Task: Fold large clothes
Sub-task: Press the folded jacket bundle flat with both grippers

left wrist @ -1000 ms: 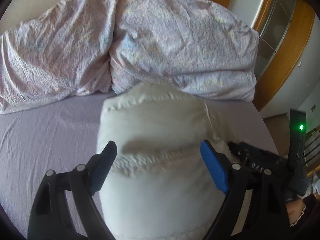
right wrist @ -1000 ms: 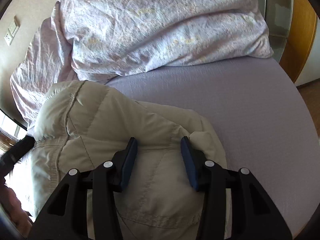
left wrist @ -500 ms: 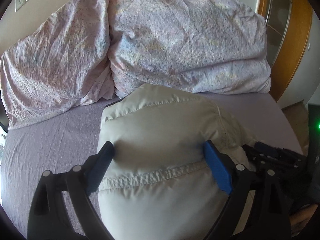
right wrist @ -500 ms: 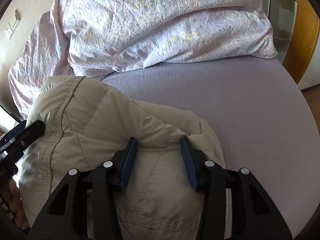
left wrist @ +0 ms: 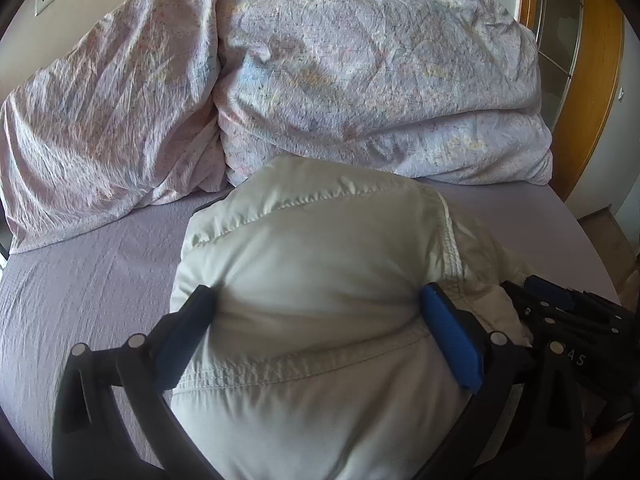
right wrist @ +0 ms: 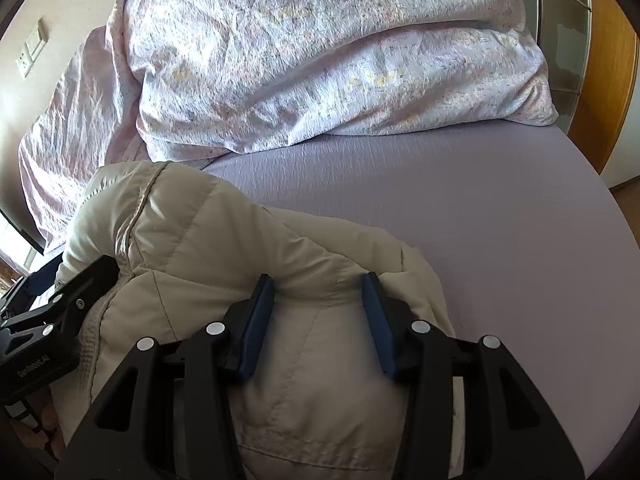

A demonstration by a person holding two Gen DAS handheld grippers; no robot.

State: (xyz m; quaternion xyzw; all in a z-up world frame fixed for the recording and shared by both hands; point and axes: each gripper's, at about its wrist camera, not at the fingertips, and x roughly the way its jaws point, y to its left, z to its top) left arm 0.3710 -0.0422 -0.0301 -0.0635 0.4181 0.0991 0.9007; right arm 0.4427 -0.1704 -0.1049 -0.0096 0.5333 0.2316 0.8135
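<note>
Left wrist view: the left tongs (left wrist: 316,312) straddle a puffy cream jacket (left wrist: 320,280) bunched on the lilac bed sheet (left wrist: 92,280). The jaws are opening, at their widest, with the jacket's bulk swelling up between them. The blue pads (left wrist: 452,340) lie right along the fabric, and whether they press it cannot be told here. A stitched hem band runs across the jacket just below the pads. The jacket's near end is cut off by the lower frame edge, and its far end sits just in front of a crumpled floral duvet (left wrist: 360,72) heaped along the far edge of the bed. At the right edge, the black body of the right tongs (left wrist: 568,320) shows partly, its jaws hidden behind the jacket.

Right wrist view: the right tongs (right wrist: 318,316) are closed partway on a fold of the jacket (right wrist: 224,248); both blue pads dent the fabric, which pinches into a ridge between them. The jacket lies toward the near left part of the bed, its lower end hidden under the tong frame. At the left edge, the left tongs (right wrist: 52,320) appear only as a black body against the jacket. The bed sheet (right wrist: 460,200) stretches bare toward the right edge, and the duvet (right wrist: 320,52) covers the far side.
</note>
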